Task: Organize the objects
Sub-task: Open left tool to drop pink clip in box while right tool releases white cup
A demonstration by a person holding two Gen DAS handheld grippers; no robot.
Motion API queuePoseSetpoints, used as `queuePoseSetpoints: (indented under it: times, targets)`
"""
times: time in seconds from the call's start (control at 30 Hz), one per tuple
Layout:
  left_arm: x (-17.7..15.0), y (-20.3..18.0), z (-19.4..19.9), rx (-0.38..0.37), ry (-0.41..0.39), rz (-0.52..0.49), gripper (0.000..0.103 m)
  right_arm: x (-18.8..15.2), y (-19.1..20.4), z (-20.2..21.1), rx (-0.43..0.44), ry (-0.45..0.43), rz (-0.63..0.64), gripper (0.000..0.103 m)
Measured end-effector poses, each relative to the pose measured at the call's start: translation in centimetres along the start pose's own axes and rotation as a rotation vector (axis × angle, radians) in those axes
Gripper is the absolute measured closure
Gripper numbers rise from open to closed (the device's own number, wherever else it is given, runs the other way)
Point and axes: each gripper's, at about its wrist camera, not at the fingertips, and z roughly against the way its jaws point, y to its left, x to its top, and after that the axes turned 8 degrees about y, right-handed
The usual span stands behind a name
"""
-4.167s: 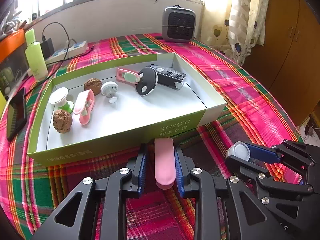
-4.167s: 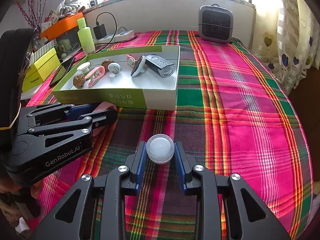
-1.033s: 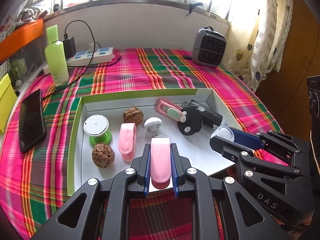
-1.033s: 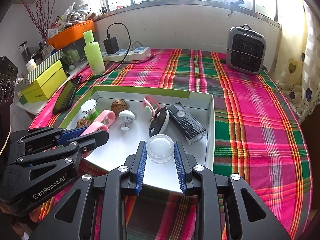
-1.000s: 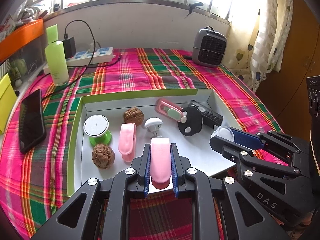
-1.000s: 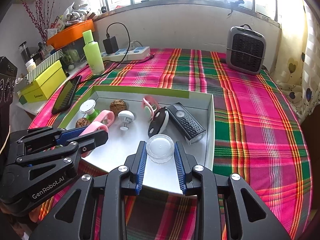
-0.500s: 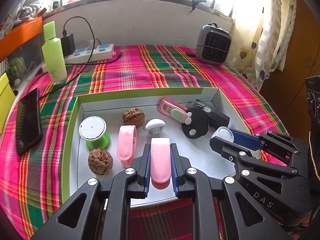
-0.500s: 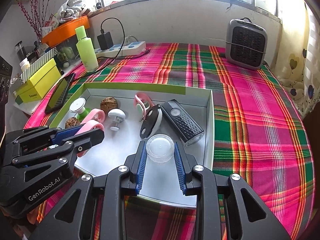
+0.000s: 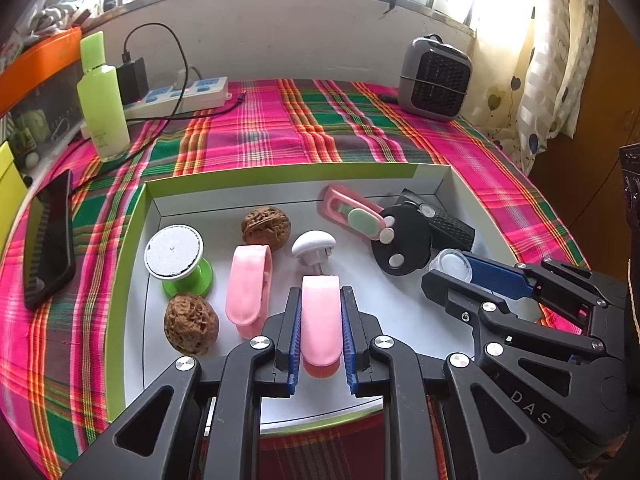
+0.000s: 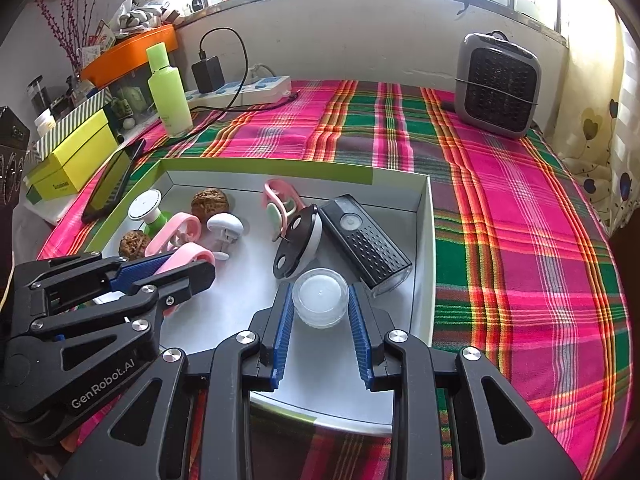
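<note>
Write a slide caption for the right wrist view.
Right gripper holds a clear round jar over the white tray, beside the left gripper carrying a pink clip.

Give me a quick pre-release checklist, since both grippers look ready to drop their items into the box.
1. Left gripper shut on pink clip: ok.
2. Right gripper shut on clear round jar: ok.
3. Both loads over the white floor of the box: ok.
4. Bare floor under the pink clip: ok.
5. Jar clear of the black grater and black disc: cannot tell, they sit close.
6. Height above the floor: cannot tell.
</note>
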Motion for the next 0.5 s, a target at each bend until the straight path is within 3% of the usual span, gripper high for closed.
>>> queuePoseSetpoints:
  times: [0.5]
  targets:
    - [-0.04,0.09,-0.54,0.01,0.009,0.005,0.087,0.03,0.41,-0.23,0.011,-0.007,0.015,0.074]
